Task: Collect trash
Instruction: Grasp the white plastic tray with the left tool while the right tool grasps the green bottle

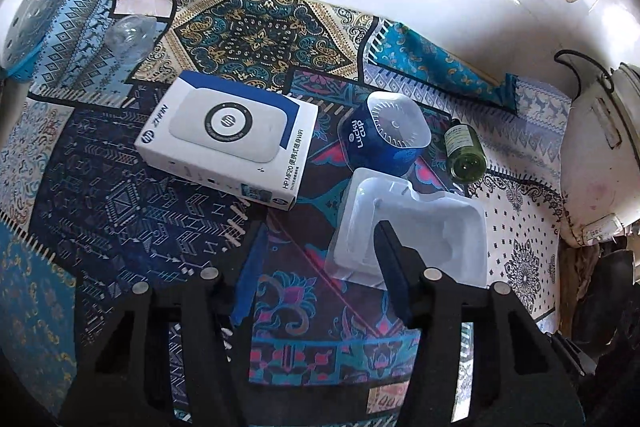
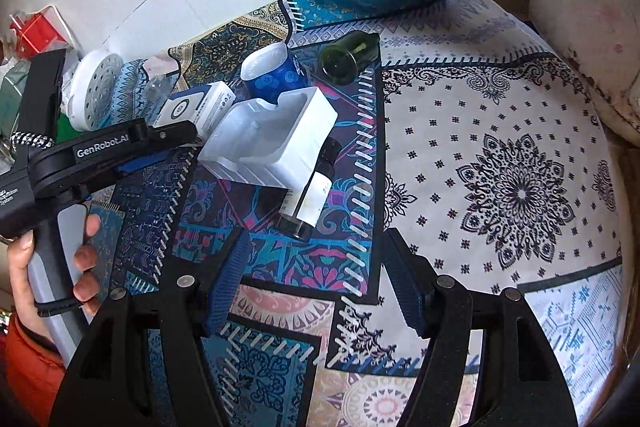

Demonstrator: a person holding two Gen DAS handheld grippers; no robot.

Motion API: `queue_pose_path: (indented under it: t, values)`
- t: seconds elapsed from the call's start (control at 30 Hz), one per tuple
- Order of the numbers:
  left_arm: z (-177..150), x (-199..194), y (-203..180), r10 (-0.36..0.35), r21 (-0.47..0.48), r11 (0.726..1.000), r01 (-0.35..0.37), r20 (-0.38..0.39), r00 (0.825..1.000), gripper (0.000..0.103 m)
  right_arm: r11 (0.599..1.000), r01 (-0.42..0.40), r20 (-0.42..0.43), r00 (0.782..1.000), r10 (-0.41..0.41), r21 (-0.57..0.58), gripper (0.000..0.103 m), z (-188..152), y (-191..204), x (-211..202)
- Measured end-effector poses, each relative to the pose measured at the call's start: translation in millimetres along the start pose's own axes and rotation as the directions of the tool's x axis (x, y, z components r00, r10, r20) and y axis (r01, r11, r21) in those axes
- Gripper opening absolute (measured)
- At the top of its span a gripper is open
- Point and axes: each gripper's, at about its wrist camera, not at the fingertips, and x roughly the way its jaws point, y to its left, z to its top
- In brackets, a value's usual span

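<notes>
Beside the white plastic tray (image 1: 416, 223), the left hand-held gripper (image 1: 320, 259) hovers wide open, empty; the right hand-held gripper (image 2: 320, 267) likewise.

A: White plastic tray (image 1: 416, 223), near edge hidden behind the left gripper's right finger (image 1: 394, 267).

B: Right wrist view: dark bottle (image 2: 310, 187), neck end covered by that tray. Label too small to read.

A: Red item (image 2: 34, 31) far left, cut by frame edge.

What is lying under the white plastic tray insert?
In the right wrist view, a dark bottle with a white label pokes out from under the white plastic tray insert. Its neck end is covered by the insert, so the cap cannot be seen.
</notes>
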Motion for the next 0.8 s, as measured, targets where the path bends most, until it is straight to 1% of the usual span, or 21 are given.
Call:
queue_pose_path:
  t: [0.07,0.1,0.17,0.2,0.33,0.37,0.43,0.5,0.6,0.8]
  values:
    - [1,8,0,-0.023,-0.022,1.0,0.023,0.001,1.0,0.055,1.0,-0.004,-0.01,1.0,0.004,-0.006,0.059,5,2,11]
    - [1,12,0,-0.034,-0.027,0.999,0.034,-0.001,0.999,0.055,1.0,-0.006,-0.013,1.0,0.005,-0.01,0.058,7,4,16]
    - [2,19,-2,-0.034,-0.025,0.999,0.034,-0.005,0.999,0.053,1.0,-0.002,-0.021,1.0,0.002,-0.02,0.055,10,7,25]
    - [2,22,-4,-0.029,-0.019,0.999,0.029,-0.009,1.0,0.05,1.0,-0.001,-0.025,1.0,0.001,-0.025,0.053,10,9,29]
    - [4,33,-7,-0.029,0.004,1.0,0.029,-0.037,0.999,0.036,0.998,0.028,-0.032,0.999,-0.03,-0.064,0.036,9,15,40]
    - [3,34,-8,-0.032,0.009,0.999,0.032,-0.042,0.999,0.032,0.997,0.036,-0.027,0.999,-0.038,-0.073,0.034,9,15,40]
    - [3,37,-10,-0.045,0.014,0.999,0.046,-0.051,0.998,0.018,0.996,0.048,-0.017,0.999,-0.049,-0.082,0.033,8,14,40]
    - [0,38,-11,-0.052,0.014,0.999,0.053,-0.058,0.997,0.01,0.994,0.058,-0.012,0.998,-0.06,-0.091,0.03,7,13,37]
    - [-3,34,-11,-0.058,0.002,0.998,0.058,-0.058,0.997,0.006,0.995,0.059,-0.012,0.998,-0.06,-0.083,0.027,4,5,30]
    - [-17,4,-8,-0.02,-0.003,1.0,0.02,-0.014,1.0,0.006,0.999,0.04,-0.021,0.999,-0.041,-0.027,0.026,-10,-14,9]
